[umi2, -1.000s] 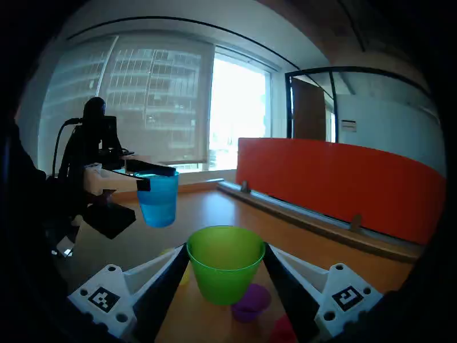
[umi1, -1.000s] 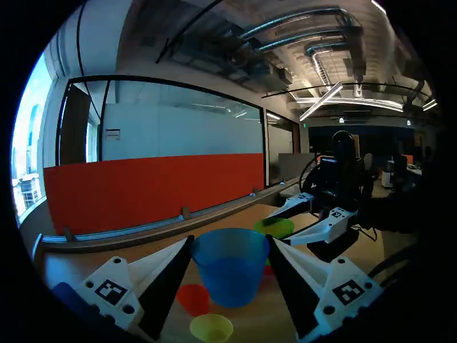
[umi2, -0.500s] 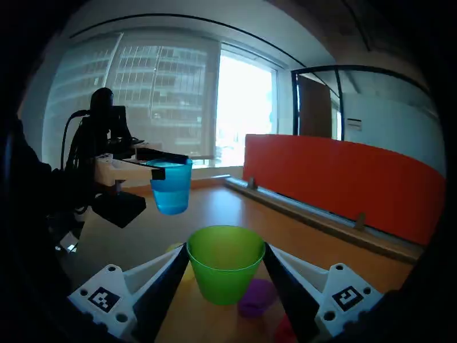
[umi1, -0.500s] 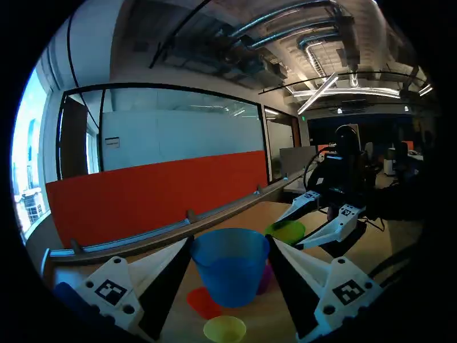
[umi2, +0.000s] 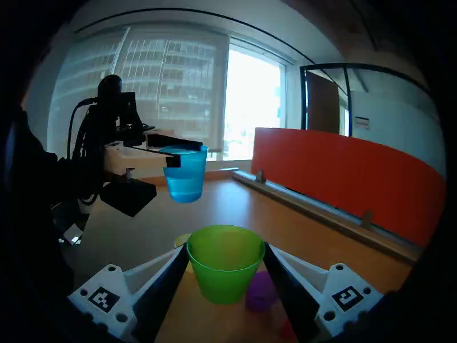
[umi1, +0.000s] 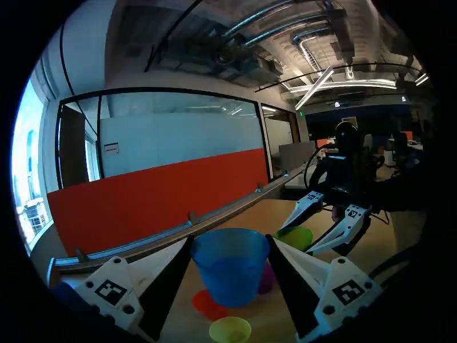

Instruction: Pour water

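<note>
In the left gripper view my left gripper (umi1: 229, 268) is shut on a translucent blue cup (umi1: 229, 264) with water in its lower half, held upright above the wooden table (umi1: 268, 214). Farther right in that view the right gripper (umi1: 313, 228) holds a green cup (umi1: 294, 236). In the right gripper view my right gripper (umi2: 225, 268) is shut on the green cup (umi2: 225, 262), upright and looking empty. The left gripper (umi2: 171, 154) hangs up and to the left there, carrying the blue cup (umi2: 184, 173).
Small cups sit on the table below: an orange one (umi1: 207, 301), a yellow one (umi1: 229, 330) and a purple one (umi1: 265, 278), the purple one (umi2: 260, 290) beside the green cup. An orange partition (umi2: 354, 177) with a rail runs along the table's far edge.
The two grippers have drawn closer together. In the right gripper view the blue cup has moved right and slightly up, toward the green cup. Both cups stay upright.
</note>
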The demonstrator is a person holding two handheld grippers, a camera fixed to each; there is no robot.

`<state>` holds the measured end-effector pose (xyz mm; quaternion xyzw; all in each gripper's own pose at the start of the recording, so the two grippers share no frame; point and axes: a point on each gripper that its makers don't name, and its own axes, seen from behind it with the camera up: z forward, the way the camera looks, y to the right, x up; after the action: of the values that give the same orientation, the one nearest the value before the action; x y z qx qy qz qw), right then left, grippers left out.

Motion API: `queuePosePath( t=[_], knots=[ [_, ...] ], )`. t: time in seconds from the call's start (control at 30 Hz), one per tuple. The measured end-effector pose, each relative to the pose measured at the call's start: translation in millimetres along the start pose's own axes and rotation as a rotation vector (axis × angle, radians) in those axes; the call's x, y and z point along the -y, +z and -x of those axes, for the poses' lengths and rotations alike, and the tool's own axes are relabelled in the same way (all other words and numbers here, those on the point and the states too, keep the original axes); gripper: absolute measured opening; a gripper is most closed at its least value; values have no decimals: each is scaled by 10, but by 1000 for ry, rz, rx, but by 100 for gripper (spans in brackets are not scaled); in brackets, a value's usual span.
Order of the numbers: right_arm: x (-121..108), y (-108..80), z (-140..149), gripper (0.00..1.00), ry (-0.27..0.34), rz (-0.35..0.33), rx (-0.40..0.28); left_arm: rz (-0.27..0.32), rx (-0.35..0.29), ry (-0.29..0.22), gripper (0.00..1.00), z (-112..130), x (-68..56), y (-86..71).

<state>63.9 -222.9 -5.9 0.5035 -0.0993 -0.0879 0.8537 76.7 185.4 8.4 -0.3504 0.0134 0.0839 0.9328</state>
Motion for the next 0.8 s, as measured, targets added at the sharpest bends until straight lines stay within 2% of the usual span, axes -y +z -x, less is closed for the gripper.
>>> queuePosePath(
  t=[0.3, 0.8],
  knots=[
    [60, 8, 2, 94, 2, -15, -3, -7, 10, 61, 90, -24, 3, 23],
    [213, 32, -4, 94, 6, -47, -6, -25, 10, 116, 90, -55, 45, 74]
  ],
)
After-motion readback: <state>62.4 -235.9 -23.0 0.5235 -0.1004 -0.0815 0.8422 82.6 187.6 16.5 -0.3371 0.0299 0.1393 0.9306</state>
